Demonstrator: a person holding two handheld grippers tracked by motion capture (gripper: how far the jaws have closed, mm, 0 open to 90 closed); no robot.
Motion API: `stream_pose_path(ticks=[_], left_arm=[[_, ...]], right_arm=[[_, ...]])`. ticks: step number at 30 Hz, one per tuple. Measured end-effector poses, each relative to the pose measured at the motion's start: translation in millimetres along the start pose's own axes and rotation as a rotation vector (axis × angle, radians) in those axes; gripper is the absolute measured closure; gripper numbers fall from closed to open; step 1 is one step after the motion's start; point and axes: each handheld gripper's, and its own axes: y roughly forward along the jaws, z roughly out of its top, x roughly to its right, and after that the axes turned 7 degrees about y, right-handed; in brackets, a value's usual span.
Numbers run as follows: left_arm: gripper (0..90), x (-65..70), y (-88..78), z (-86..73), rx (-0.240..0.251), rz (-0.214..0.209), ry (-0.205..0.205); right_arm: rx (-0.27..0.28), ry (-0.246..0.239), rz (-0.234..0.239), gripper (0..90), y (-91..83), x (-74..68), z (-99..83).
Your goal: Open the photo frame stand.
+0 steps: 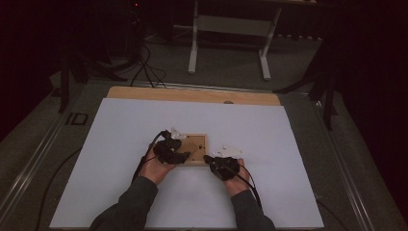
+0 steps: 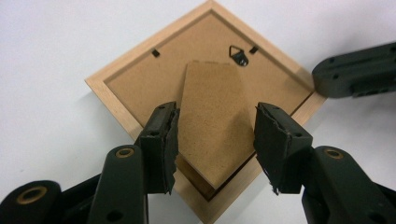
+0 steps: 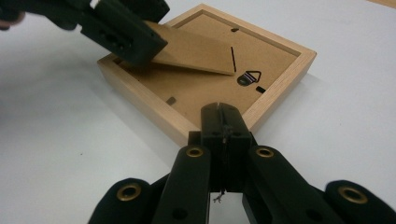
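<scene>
A: We note the wooden picture frame [image 1: 196,150] lying face down on the white sheet [image 1: 120,144] that covers the tabletop [image 1: 192,95], near its middle. The brown backing board faces up.

B: Agreed. We see the easel stand [image 2: 212,126] of the backing lifted at its free end. Left gripper [image 2: 215,140] has its jaws either side of that stand, fairly wide. Whether the pads press on it, we cannot tell from the left gripper view. In the right gripper view one jaw overlaps the stand's raised end.

A: Right gripper [image 3: 223,122]: jaws closed together, nothing between them, tips touching the frame's near corner.

B: We also record the triangular hanger [image 3: 250,77] and small turn clips [image 2: 155,53] on the backing.
</scene>
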Motion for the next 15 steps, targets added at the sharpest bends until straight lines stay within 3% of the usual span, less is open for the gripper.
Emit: stream_pose_path(ticks=[11,15], left_arm=[[48.5,-2.0,2.2,-1.3,-0.015,-0.008,-0.017],[41.9,-1.9,4.5,-5.2,-0.036,-0.004,-0.012]], right_arm=[[0.000,-0.002,0.001,89.7,0.0,0.2,0.0],[0.000,-0.001,0.001,89.7,0.0,0.1,0.0]])
